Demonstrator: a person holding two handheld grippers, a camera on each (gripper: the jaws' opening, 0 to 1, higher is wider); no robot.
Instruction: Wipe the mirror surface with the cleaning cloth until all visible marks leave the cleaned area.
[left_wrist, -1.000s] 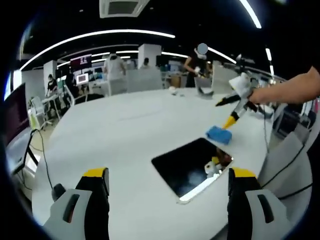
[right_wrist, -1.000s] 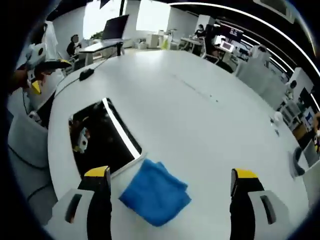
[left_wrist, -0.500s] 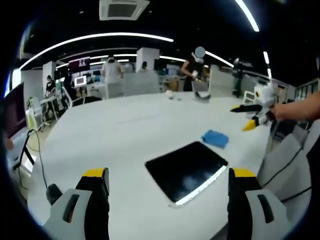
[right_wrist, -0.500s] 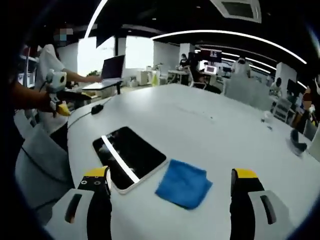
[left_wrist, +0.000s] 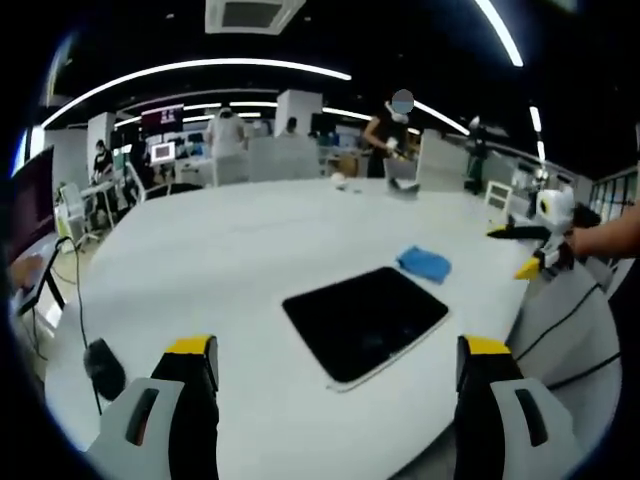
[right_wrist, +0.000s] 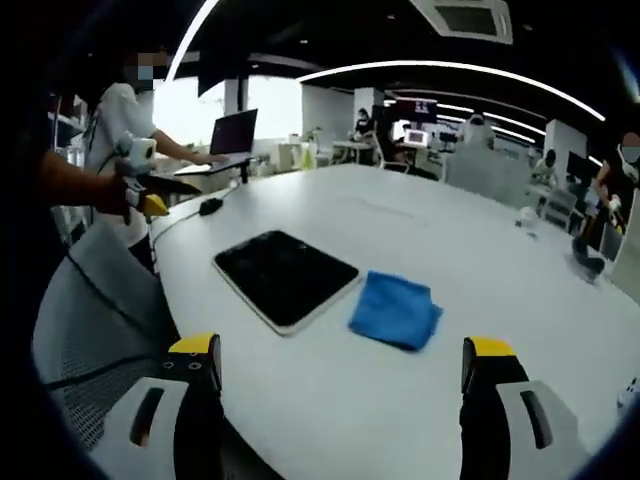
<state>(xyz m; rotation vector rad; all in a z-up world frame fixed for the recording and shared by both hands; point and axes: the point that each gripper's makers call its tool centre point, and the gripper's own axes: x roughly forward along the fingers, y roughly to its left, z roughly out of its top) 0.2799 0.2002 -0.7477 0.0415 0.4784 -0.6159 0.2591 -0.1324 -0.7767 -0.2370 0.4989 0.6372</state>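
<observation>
Both my tongs (left_wrist: 330, 372) (right_wrist: 340, 375) spread, empty. Cloth (right_wrist: 396, 309) at mirror's (right_wrist: 285, 277) 3 o'clock on table (right_wrist: 480, 260). Risk: grabbing cloth too near could nudge the mirror.

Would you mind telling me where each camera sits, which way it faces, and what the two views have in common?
Left gripper view: rides the left gripper, looking across the white table; the right gripper and a hand enter from the right.
Right gripper view: rides the right gripper, facing the same table from off its edge.
Shared: mirror and blue cloth.
</observation>
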